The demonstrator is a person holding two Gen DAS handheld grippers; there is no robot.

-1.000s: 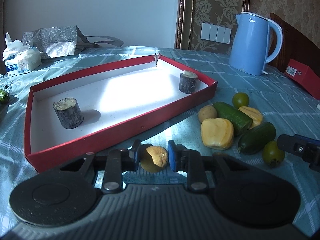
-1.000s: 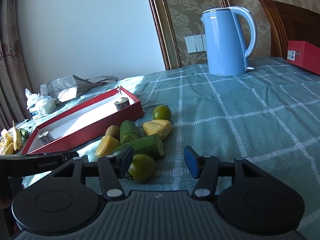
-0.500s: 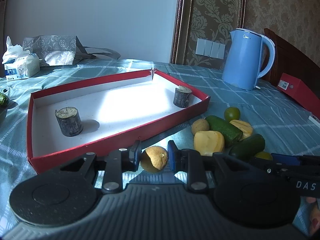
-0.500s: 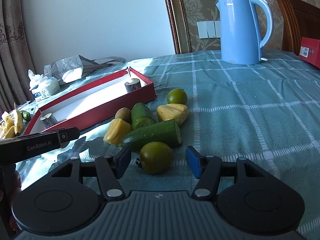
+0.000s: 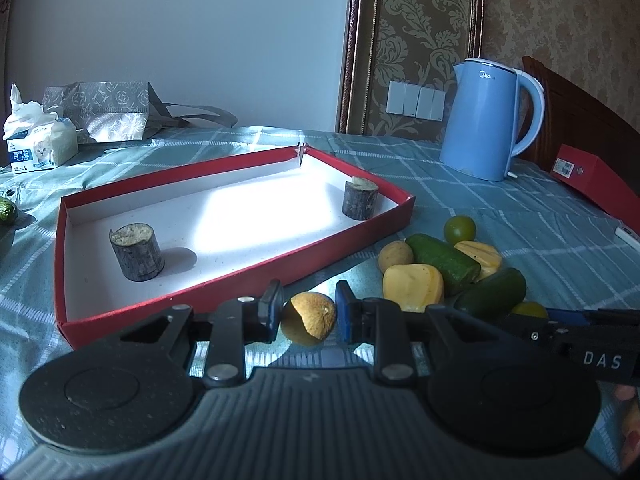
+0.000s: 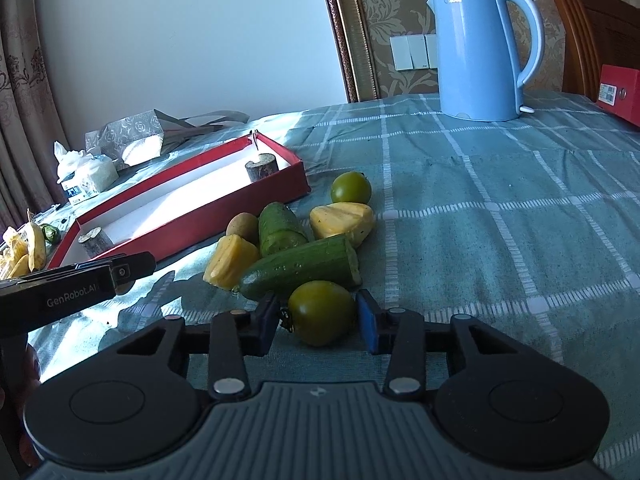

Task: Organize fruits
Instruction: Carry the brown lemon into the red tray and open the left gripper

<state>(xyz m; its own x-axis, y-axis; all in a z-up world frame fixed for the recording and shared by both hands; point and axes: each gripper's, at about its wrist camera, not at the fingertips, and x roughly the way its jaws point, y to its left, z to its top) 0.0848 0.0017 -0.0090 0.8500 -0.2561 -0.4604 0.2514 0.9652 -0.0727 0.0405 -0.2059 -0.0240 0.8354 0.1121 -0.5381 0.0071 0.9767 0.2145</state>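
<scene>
Beside the red tray (image 5: 240,280), left tongs (image 5: 308,314) grip a brown fruit (image 5: 309,319); right tongs (image 6: 318,318) are closing around a green tomato (image 6: 322,312), which could roll free against the cucumber (image 6: 298,266).

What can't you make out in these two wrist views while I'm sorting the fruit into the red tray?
- Left wrist view: the green tomato by the right gripper is mostly hidden behind it and a cucumber piece.
- Right wrist view: the brown fruit held by the left gripper is hidden behind its finger.
- Right wrist view: the yellow items at the left edge are cut off.
- Both views: the tissue pack's print is too small.
</scene>
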